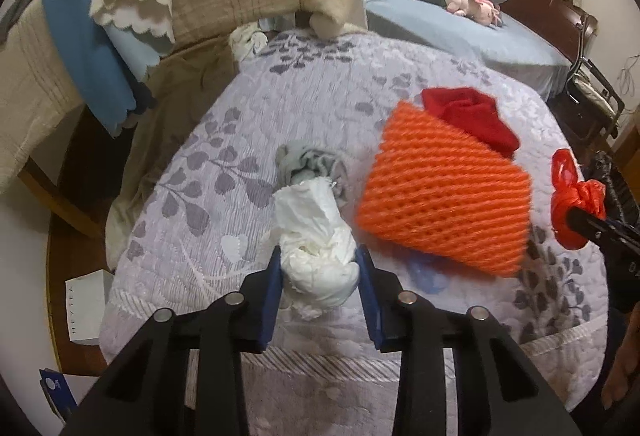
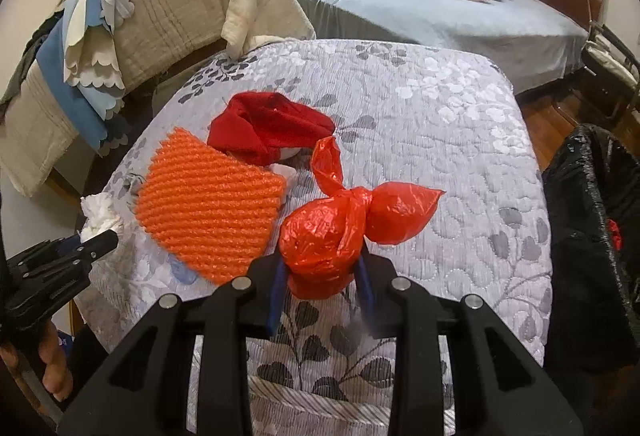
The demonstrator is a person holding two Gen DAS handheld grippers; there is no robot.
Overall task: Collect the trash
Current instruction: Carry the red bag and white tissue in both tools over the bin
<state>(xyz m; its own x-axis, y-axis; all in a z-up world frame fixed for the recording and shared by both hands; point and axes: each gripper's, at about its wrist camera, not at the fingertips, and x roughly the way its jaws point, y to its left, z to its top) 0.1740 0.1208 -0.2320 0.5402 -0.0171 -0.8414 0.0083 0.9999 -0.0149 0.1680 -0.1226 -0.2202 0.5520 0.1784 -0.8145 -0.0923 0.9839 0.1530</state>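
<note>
Left tool [image 1: 318,268] has its blue pads against both sides of a crumpled white tissue wad [image 1: 316,248], clamped on it, with the wad's far end trailing ahead of the tips onto a grey cloth scrap [image 1: 308,160]. Right tool [image 2: 322,268] is clamped on a knotted red plastic bag [image 2: 332,232], whose tied ears stick up and forward beyond the tips. Both bundles sit over a quilted, leaf-patterned cover [image 2: 440,124]; whether it drapes a desk or a bed I cannot tell. To the right of the left tool, and left of the right one, lies an orange foam net [image 1: 444,192] with a red cloth [image 1: 472,116] just beyond it, neither yet collected. A black-lined bin [image 2: 588,236] stands off the right tool's right side. The tissue is the weak point: soft and loosely bunched, it could tear or slide out if lifted by a shallow pinch, and its trailing end might drag the grey scrap along. The slick red bag could squeeze out of the pads if swung fast. Carrying the left load across to the bin risks brushing the foam net off the cover.
</note>
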